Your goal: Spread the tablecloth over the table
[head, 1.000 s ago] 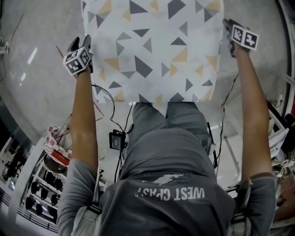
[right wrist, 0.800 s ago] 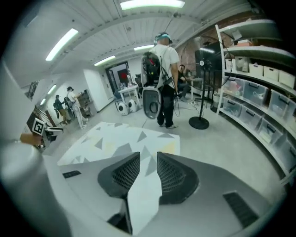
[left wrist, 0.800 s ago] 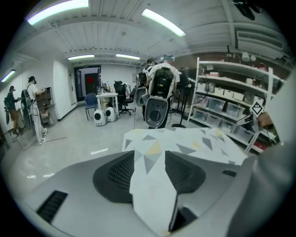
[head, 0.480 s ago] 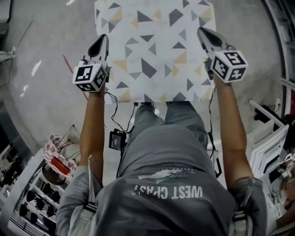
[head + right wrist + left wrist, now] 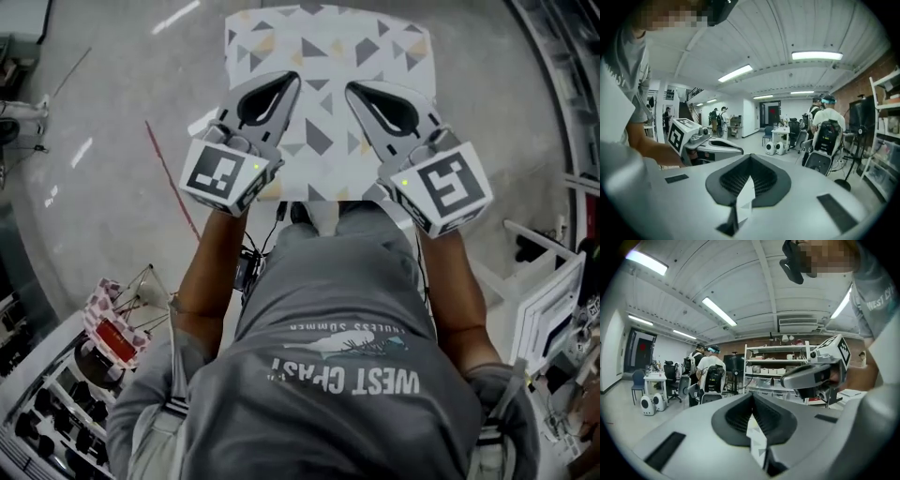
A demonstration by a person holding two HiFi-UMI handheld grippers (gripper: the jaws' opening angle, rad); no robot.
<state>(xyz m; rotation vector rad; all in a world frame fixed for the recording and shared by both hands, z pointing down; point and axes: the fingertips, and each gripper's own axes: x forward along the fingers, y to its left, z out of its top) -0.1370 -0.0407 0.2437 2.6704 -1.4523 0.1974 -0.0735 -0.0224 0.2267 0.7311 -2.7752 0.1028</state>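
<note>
The white tablecloth point(image 5: 330, 42) with grey and yellow triangles stretches away from me in the head view; its near edge is hidden behind the grippers. My left gripper point(image 5: 289, 86) and right gripper point(image 5: 356, 92) are raised side by side close under the camera, pointing forward. In the left gripper view the jaws point(image 5: 752, 398) are shut and a fold of the tablecloth point(image 5: 757, 440) hangs from between them. The right gripper view shows the same: shut jaws point(image 5: 750, 160) with a strip of the tablecloth point(image 5: 746, 199) pinched between them. Each gripper sees the other beside it.
Below me are the grey floor point(image 5: 112, 112), a rack of small items point(image 5: 103, 328) at lower left and a white frame point(image 5: 548, 309) at right. Ahead stand shelves with boxes point(image 5: 776, 369), people with chairs point(image 5: 708, 373) and a small table point(image 5: 783, 136).
Both grippers left the cloth's side edges, shut, rose towards the camera and drew close together. The cloth now looks smaller and farther below.
</note>
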